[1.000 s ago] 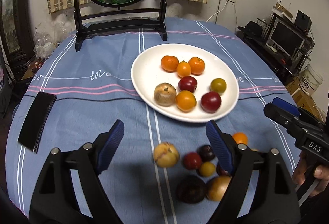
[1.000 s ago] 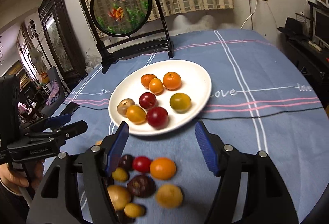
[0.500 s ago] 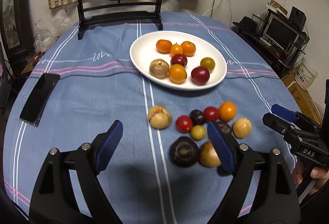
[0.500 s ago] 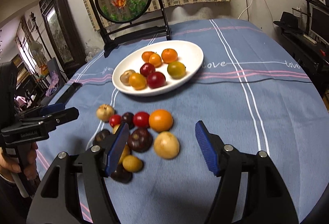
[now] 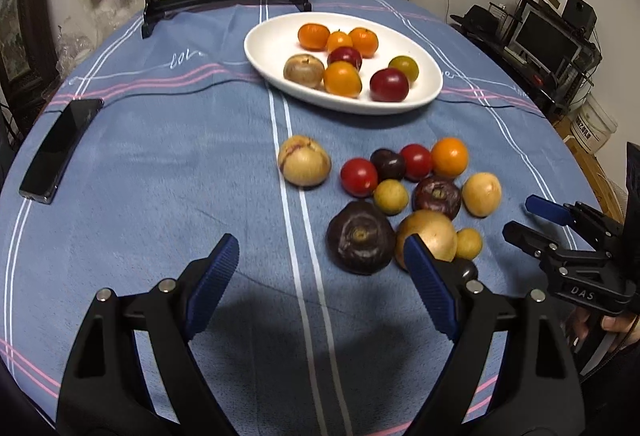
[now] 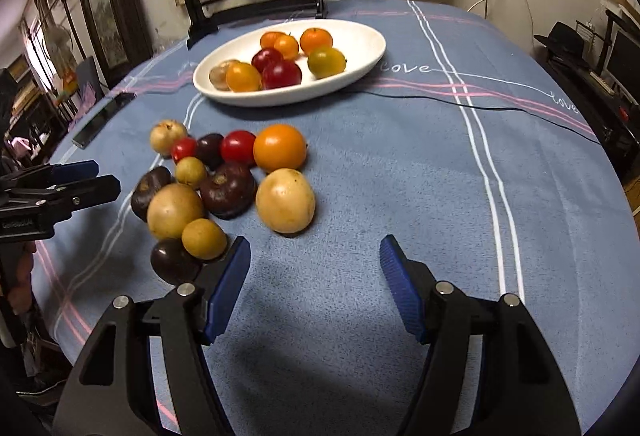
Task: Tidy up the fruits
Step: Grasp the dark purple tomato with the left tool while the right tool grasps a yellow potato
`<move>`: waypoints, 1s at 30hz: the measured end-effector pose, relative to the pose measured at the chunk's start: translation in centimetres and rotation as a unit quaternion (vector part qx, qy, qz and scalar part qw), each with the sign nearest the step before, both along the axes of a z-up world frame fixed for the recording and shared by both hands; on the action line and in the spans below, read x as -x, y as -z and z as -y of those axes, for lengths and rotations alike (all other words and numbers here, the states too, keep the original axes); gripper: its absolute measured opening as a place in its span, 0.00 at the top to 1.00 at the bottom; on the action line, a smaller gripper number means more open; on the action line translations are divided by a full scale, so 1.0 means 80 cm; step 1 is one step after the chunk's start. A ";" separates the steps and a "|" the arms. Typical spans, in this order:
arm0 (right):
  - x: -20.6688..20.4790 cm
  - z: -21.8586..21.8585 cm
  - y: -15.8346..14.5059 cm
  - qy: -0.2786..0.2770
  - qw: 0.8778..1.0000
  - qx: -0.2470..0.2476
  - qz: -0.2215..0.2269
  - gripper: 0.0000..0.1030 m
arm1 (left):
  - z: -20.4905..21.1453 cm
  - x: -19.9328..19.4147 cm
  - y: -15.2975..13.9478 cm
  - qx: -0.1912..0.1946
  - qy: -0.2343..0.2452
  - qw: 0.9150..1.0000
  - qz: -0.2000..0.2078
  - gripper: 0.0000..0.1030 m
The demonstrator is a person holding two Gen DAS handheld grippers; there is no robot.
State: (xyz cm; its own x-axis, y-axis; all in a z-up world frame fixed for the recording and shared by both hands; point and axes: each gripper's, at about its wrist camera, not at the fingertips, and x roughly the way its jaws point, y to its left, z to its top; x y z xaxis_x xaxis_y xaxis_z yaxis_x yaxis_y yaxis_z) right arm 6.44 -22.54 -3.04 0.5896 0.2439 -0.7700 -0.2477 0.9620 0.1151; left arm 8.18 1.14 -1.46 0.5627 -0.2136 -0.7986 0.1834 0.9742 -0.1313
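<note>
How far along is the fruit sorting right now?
Partly done: eight fruits sit in the white plate. Nothing is in hand; the left gripper and right gripper hang with open, empty jaws. Left: the loose fruits on the tablecloth, from the orange to the speckled yellow fruit.

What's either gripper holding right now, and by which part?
Nothing. The left gripper and right gripper are both open over bare tablecloth, with no fruit between their pads.

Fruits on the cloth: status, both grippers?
Left gripper open, empty. Right gripper open, empty. Loose fruits clustered on the tablecloth, short of the white plate. Nothing in the way.
</note>
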 end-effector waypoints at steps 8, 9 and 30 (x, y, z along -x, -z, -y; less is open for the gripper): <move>-0.021 -0.032 0.016 -0.012 0.999 0.042 -0.023 0.34 | 0.000 -0.002 0.020 0.001 0.009 1.000 -0.012 0.15; -0.026 -0.036 0.016 -0.013 0.999 0.046 -0.023 0.34 | 0.000 -0.003 0.024 -0.002 0.011 1.000 -0.014 0.15; -0.026 -0.029 0.004 -0.031 0.999 0.013 -0.006 0.64 | 0.006 0.000 0.039 -0.028 0.043 0.998 -0.019 0.10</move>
State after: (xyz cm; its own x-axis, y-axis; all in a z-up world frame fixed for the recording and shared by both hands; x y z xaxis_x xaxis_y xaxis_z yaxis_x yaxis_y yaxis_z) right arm 8.49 -20.20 -3.33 0.5649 0.2594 -0.7833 -0.3067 0.9473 0.0925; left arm 8.21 0.65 -4.60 0.5123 -0.2141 -0.8317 0.2634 0.9609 -0.0851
